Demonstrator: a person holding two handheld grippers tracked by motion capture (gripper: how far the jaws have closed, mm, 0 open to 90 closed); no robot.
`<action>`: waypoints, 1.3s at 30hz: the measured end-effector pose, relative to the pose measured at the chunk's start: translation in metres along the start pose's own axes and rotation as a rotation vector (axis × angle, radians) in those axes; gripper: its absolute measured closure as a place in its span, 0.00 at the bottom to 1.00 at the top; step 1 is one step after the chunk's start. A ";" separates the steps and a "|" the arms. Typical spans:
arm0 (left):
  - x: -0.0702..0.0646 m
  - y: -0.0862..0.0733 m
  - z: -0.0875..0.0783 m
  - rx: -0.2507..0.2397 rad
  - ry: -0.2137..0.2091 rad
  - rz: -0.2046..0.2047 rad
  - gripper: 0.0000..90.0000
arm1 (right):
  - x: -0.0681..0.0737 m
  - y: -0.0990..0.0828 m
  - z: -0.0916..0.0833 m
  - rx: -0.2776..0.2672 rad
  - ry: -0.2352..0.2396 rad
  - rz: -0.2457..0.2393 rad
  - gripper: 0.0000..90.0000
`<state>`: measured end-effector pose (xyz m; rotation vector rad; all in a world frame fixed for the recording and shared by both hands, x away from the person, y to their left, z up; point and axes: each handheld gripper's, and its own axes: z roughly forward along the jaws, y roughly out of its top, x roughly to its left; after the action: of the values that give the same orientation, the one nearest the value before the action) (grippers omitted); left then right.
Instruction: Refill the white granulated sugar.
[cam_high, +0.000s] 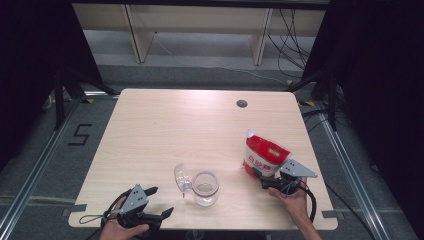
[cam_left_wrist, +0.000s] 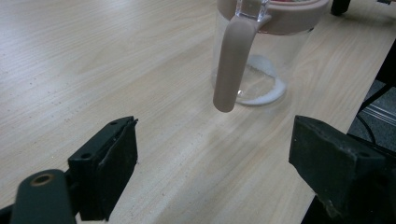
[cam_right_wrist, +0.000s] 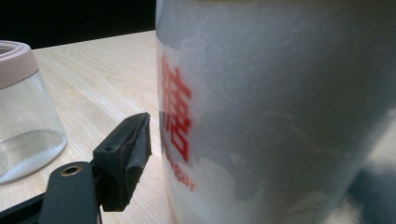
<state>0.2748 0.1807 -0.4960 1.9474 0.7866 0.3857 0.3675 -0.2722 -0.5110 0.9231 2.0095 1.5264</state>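
Pale wood table (cam_high: 165, 130) carried a glass jar (cam_high: 205, 188) near the front edge, just left of centre-right, upright, lid (cam_high: 181, 177) swung open to its left on a hinge. A thin layer of white grains lay at the jar's bottom, seen clearly in the left gripper view (cam_left_wrist: 261, 88). The jar's pinkish collar and strap-like tab hung down its side in that view.

Red-and-white sugar bag (cam_high: 265, 157) stood upright on the right part of the table, well right of the jar, top corner torn open. In the right gripper view the bag (cam_right_wrist: 280, 116) sat very close, red characters on its white face.

Right gripper (cam_high: 272, 180) was at the bag's base, on its near side. Jaws stood wide around the bag's lower part; one jaw sat just beside the bag's left face with a sliver of table visible between, the other was hidden behind the bag. Whether the pads pressed on the bag could not be told.

Left gripper (cam_high: 160, 202) rested at the near left edge, jaws wide apart, nothing between them, pointed toward the jar and apart from it.
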 end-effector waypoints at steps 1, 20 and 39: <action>0.000 0.000 0.000 0.000 0.000 0.000 0.17 | 0.000 0.000 0.000 0.000 0.000 0.000 0.29; -0.001 0.000 0.001 0.004 -0.006 0.001 0.17 | -0.010 -0.002 0.008 -0.055 0.016 -0.045 0.34; 0.000 0.000 0.001 0.007 -0.012 0.035 0.17 | -0.005 0.003 0.009 -0.036 0.069 -0.089 0.48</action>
<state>0.2754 0.1792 -0.4962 1.9699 0.7482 0.3923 0.3778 -0.2700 -0.5112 0.7657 2.0360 1.5598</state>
